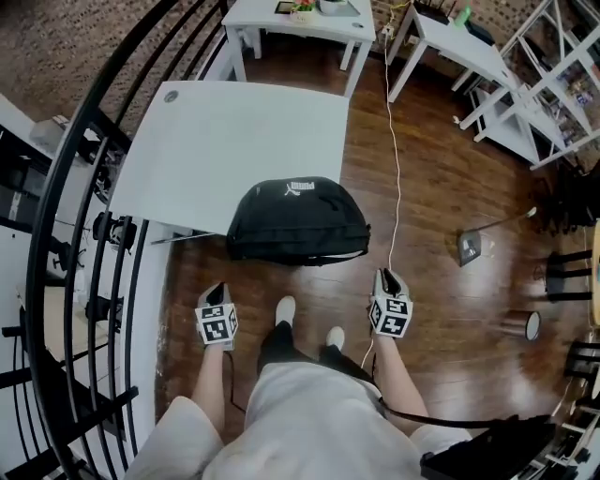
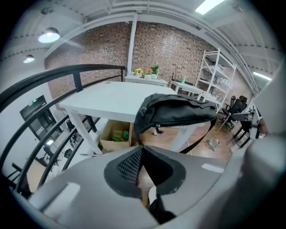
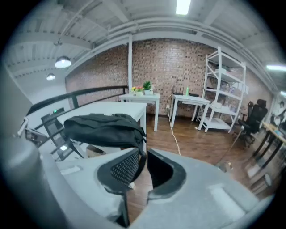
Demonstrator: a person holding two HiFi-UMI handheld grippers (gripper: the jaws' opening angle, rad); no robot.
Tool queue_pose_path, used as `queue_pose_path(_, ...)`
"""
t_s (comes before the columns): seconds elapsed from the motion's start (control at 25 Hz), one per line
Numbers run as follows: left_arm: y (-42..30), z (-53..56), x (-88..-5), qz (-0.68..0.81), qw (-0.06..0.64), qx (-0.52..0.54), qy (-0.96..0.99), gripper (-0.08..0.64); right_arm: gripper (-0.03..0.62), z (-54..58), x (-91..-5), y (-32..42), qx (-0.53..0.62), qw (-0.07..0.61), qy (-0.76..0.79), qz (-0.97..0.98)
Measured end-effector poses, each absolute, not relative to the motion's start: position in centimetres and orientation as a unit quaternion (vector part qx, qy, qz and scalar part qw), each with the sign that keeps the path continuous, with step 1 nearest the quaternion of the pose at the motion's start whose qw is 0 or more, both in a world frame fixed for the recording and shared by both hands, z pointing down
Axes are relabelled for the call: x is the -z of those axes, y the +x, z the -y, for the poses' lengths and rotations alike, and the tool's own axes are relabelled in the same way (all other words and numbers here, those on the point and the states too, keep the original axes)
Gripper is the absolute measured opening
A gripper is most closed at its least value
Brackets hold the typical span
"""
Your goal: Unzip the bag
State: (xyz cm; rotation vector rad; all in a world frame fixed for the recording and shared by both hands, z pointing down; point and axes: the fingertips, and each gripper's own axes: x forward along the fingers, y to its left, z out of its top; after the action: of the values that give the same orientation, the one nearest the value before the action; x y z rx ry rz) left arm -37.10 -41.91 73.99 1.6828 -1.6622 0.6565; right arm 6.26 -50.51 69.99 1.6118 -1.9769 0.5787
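Observation:
A black bag lies on the near edge of the white table, its strap hanging over the front. Both grippers are held low in front of the person, short of the table and apart from the bag. My left gripper is below the bag's left end; in the left gripper view its jaws meet at the tips with nothing in them, and the bag is ahead and above. My right gripper is below the bag's right end; its jaws stand slightly apart and empty, with the bag ahead to the left.
A black curved railing runs along the left. A cardboard box sits under the table. A white cord trails over the wooden floor. More white tables and shelving stand at the back and right. A metal cylinder lies on the floor.

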Motion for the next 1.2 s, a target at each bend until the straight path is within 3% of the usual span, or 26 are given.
queue_pose_path(0.16,-32.4,42.7,-68.0,0.648,0.277,-0.185,0.684,0.017,-0.003,47.5,-63.1,4.0,-0.190,0.149,0.573,0.783)
queue_pose_path(0.44,-17.0,36.7,-53.1,0.637,0.131,-0.098,0.753,0.017,-0.008,38.5,-51.5,3.1,-0.132,0.032,0.487,0.863)
queue_pose_path(0.56,-10.7,33.4,-47.4,0.643,0.070,-0.067,0.760,0.017,-0.008,35.3,-47.8,6.2,-0.091,0.034,0.482,0.871)
queue_pose_path(0.72,-9.0,29.0,-42.4,0.657,-0.009,-0.064,0.751,0.017,-0.008,31.8,-44.4,6.9,-0.041,0.037,0.470,0.881)
queue_pose_path(0.88,-10.0,26.5,-39.1,0.659,-0.020,-0.033,0.751,0.017,-0.008,29.3,-40.9,4.6,-0.001,0.029,0.448,0.894)
queue_pose_path(1.2,-12.6,22.6,-38.3,0.659,-0.013,-0.029,0.751,0.017,-0.008,24.0,-41.5,1.5,-0.025,0.057,0.418,0.907)
